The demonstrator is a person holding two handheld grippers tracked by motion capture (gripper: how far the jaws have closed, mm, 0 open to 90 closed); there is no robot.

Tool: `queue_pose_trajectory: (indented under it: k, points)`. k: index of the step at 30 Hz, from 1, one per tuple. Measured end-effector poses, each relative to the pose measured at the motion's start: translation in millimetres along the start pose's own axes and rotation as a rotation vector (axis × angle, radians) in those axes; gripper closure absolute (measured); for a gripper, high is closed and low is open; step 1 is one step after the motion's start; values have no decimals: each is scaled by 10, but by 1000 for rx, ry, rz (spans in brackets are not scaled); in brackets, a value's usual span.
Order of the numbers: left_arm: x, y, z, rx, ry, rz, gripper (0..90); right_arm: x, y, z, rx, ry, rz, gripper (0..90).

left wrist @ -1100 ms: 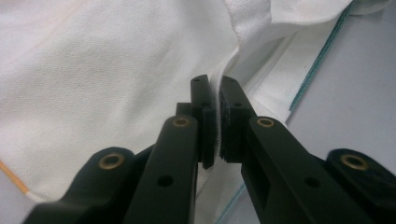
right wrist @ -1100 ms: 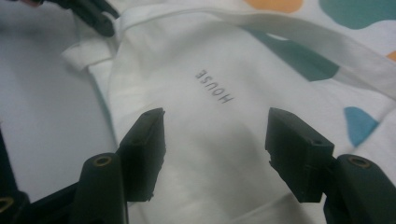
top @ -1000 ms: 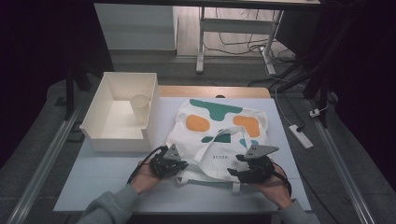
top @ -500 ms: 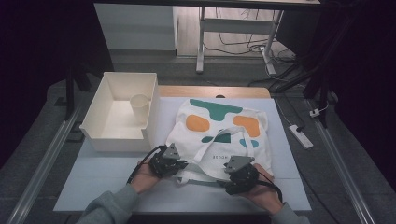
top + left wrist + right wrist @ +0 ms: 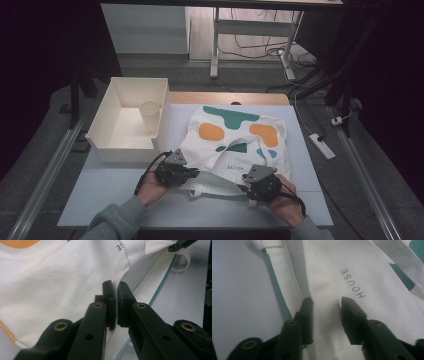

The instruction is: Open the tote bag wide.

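A white tote bag [image 5: 235, 135] with green and orange shapes lies flat in the middle of the table. My left gripper [image 5: 196, 173] is at the bag's near left edge. In the left gripper view it [image 5: 115, 287] is shut on a thin fold of the bag's white cloth [image 5: 62, 285]. My right gripper [image 5: 248, 186] rests on the bag's near right part, beside a strap. In the right gripper view its jaws [image 5: 325, 302] stand open on either side of a raised ridge of cloth [image 5: 322, 277], close to the printed word HOUSE [image 5: 354, 283].
A white open bin [image 5: 125, 150] stands at the table's left, holding a pale cup [image 5: 150, 115]. Bare grey table [image 5: 115, 185] lies in front of the bin and the bag. A white power strip [image 5: 322, 145] lies on the floor to the right.
My right gripper has moved a little left and down onto the bag's near edge. The left gripper has kept its place on the cloth.
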State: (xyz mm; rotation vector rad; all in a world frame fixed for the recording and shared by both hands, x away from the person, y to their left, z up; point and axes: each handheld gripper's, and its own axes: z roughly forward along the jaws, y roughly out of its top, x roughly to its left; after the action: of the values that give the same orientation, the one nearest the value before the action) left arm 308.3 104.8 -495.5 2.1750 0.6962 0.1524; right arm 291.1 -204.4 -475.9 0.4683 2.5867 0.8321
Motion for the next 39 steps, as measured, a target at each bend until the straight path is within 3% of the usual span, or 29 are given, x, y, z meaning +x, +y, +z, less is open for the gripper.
queue_pose_trajectory:
  k: [1,2,5,12,19,24,28,32,39]
  points:
    - [-3,0,4,2,3,2,861,-2,-4,1,-3,-2,-4,707]
    - [-4,1,7,3,3,3,861,-10,-13,1,-15,-1,-6,820]
    - [-7,1,5,0,3,5,860,-44,-20,-18,-41,2,6,884]
    - [-16,2,-3,-1,5,14,859,-83,-9,-45,-60,1,25,893]
    - [-44,-3,-57,-9,3,20,858,-76,20,-102,-66,30,43,897]
    - [-111,-35,-251,-62,-13,16,858,-3,115,-293,-119,83,29,899]
    - [-151,-27,-417,-118,-12,17,858,8,217,-453,-188,133,44,899]
    - [-116,10,-377,-117,-18,12,857,-44,288,-511,-212,94,46,899]
    - [-36,93,-270,-118,11,-3,858,-319,363,-418,-245,59,96,898]
